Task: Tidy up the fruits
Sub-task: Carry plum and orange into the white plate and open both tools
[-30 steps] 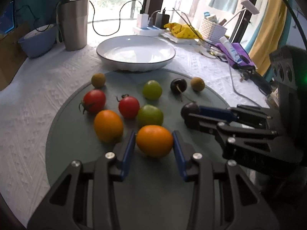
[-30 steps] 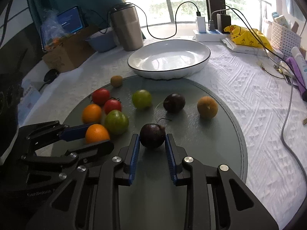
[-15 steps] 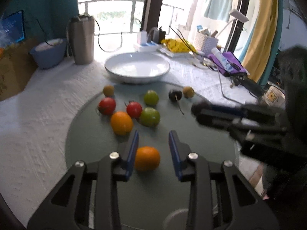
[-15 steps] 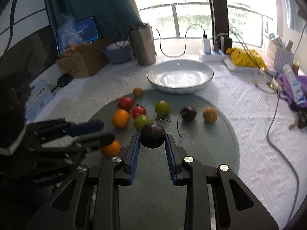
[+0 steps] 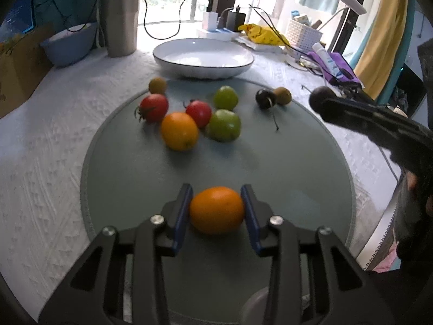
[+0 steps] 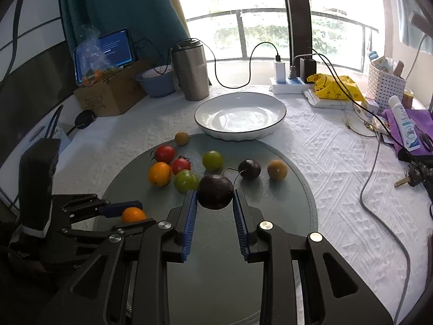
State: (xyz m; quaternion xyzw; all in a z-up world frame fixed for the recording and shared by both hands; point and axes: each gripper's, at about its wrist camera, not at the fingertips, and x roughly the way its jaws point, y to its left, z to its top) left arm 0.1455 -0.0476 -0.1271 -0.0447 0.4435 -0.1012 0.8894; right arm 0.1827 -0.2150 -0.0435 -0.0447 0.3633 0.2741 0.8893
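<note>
My left gripper [image 5: 216,205] holds an orange fruit [image 5: 216,210] between its blue pads, low over the near part of the round grey mat [image 5: 284,168]; its jaws are opening slightly, with the pads still touching the fruit. My right gripper [image 6: 215,197] is shut on a dark purple fruit [image 6: 215,191] and carries it above the mat. From the left wrist view that dark fruit [image 5: 320,96] hangs at the right. Red, green, orange and brownish fruits lie clustered on the mat's far half. A white bowl [image 6: 239,116] stands empty behind the mat.
A steel tumbler [image 6: 190,71], a blue bowl [image 6: 157,81] and a cardboard box [image 6: 108,94] stand at the back left. A power strip with cables [image 6: 286,85], a yellow bag [image 6: 335,86], a white basket [image 6: 385,84] and a purple cloth with a tube [image 6: 406,127] crowd the back right.
My left gripper has drawn back toward the mat's near edge with the orange fruit between its pads. My right gripper has risen with the dark fruit.
</note>
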